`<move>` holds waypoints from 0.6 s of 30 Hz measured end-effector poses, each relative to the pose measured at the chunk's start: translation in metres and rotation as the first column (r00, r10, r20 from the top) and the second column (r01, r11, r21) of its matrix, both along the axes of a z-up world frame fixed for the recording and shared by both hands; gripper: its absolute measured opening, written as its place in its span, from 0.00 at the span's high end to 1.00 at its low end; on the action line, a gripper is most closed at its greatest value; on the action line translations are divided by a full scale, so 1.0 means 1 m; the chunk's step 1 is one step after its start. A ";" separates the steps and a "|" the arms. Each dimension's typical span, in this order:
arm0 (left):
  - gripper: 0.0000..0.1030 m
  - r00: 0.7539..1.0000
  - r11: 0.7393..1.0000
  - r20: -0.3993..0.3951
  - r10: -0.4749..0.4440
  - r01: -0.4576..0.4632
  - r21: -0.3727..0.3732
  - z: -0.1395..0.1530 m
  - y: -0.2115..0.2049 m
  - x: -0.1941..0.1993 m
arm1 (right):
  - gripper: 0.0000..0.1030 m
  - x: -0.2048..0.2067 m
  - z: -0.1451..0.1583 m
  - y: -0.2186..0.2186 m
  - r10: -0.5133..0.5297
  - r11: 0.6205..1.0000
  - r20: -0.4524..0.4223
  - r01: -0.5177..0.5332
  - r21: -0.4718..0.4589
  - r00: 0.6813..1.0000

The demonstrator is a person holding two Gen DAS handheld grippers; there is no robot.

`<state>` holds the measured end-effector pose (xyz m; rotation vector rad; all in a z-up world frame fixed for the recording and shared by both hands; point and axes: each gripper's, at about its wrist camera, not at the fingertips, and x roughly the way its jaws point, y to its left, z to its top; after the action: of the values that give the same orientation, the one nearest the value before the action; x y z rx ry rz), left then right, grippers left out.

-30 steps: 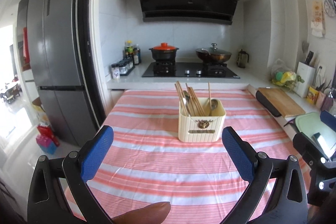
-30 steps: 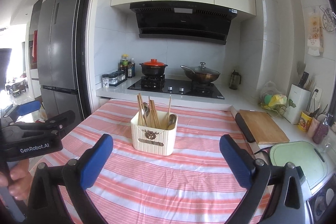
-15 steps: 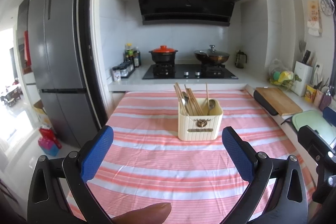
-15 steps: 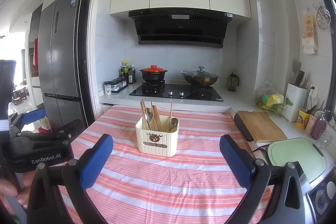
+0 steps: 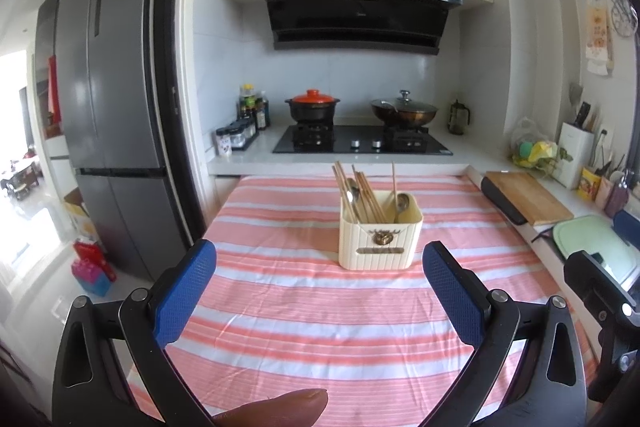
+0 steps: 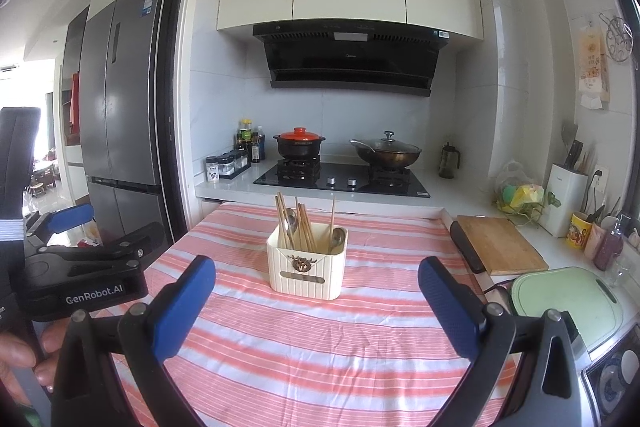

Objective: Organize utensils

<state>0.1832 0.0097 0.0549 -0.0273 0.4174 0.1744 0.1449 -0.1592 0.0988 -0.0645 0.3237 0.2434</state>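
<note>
The utensil holder [image 5: 380,237] hides the lower ends of its chopsticks [image 5: 362,193] and spoons [image 5: 401,205].

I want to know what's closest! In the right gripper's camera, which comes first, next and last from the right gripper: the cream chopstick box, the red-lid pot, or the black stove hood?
From the right gripper:
1. Cream chopstick box, just ahead on the striped cloth, slightly left.
2. Red-lid pot, behind it on the stove's left burner.
3. Black stove hood, high on the back wall.
</note>
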 end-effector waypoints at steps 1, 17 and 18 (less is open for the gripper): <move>0.00 1.000 1.000 0.002 0.001 -0.001 0.002 0.000 0.000 0.000 | 0.00 0.000 0.000 0.000 0.001 1.000 0.002 -0.001 -0.001 1.000; 0.00 1.000 1.000 -0.001 -0.003 0.003 0.008 0.001 -0.001 0.000 | 0.00 -0.005 0.005 0.006 0.006 1.000 0.015 -0.006 -0.024 1.000; 0.00 1.000 1.000 -0.002 -0.005 0.005 0.008 0.001 -0.001 0.000 | 0.00 -0.006 0.005 0.007 0.006 1.000 0.016 -0.006 -0.024 1.000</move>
<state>0.1835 0.0085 0.0561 -0.0184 0.4188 0.1714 0.1393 -0.1526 0.1042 -0.0911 0.3105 0.2446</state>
